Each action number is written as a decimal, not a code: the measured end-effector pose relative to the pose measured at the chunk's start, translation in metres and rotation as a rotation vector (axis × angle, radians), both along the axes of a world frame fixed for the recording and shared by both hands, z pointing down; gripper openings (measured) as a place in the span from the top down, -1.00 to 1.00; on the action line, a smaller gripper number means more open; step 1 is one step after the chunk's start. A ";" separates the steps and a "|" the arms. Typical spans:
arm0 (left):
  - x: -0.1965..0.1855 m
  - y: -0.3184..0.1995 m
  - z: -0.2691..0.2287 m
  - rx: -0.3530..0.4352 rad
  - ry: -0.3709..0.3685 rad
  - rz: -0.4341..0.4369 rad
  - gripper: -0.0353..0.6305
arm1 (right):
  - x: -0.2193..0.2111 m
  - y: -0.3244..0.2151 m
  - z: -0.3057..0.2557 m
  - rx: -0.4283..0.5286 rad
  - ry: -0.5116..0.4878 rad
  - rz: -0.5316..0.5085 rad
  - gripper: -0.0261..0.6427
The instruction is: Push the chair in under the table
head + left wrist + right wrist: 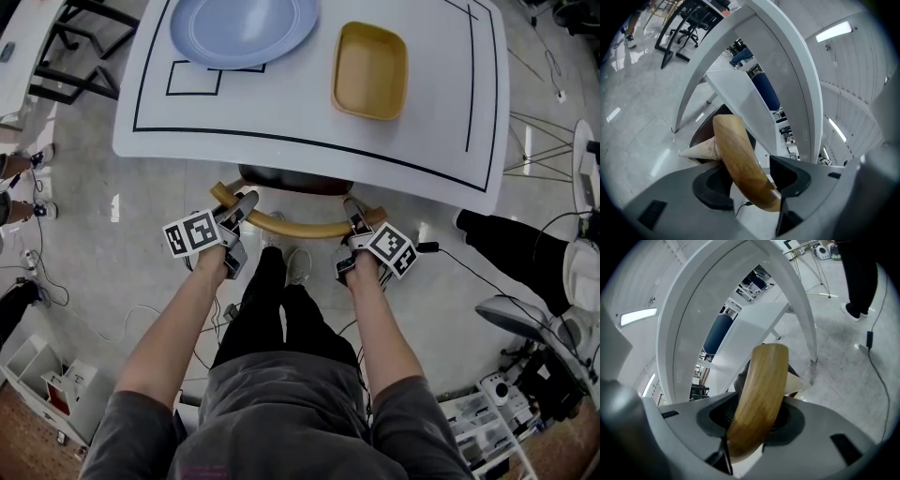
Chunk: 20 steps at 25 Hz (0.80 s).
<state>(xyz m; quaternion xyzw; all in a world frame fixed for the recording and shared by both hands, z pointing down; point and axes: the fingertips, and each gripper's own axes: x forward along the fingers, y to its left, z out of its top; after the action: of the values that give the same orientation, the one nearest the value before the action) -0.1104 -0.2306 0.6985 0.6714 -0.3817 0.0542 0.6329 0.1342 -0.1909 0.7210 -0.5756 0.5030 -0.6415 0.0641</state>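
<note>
The chair (pixel 295 180) stands with its seat mostly under the table (pixel 309 122), and its curved wooden backrest (pixel 300 228) is just clear of the near edge. The right gripper (pixel 354 211) clamps the backrest's right end. The left gripper (pixel 246 200) straddles the left end, its jaws seemingly slack. An even, level push from both ends should keep the chair straight. On the table, the blue plate (pixel 242 26) and the yellow tray (pixel 369 70) are both empty.
</note>
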 end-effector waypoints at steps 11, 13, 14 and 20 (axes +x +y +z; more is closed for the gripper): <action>-0.003 0.025 -0.009 -0.011 -0.038 0.020 0.07 | -0.003 0.013 -0.009 0.001 0.000 -0.067 0.33; -0.006 0.032 -0.017 0.000 -0.048 0.014 0.07 | -0.003 0.018 -0.013 0.002 -0.008 -0.071 0.32; -0.008 0.035 -0.021 0.006 -0.052 0.011 0.07 | -0.003 0.021 -0.015 0.004 -0.011 -0.072 0.31; -0.011 0.058 -0.054 0.075 -0.074 0.027 0.08 | -0.001 0.045 -0.036 0.036 0.000 -0.101 0.28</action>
<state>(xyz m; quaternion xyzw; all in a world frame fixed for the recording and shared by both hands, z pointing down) -0.1215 -0.1729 0.6447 0.6973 -0.3976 0.0729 0.5920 0.1336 -0.1464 0.6853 -0.5482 0.5429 -0.6348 0.0419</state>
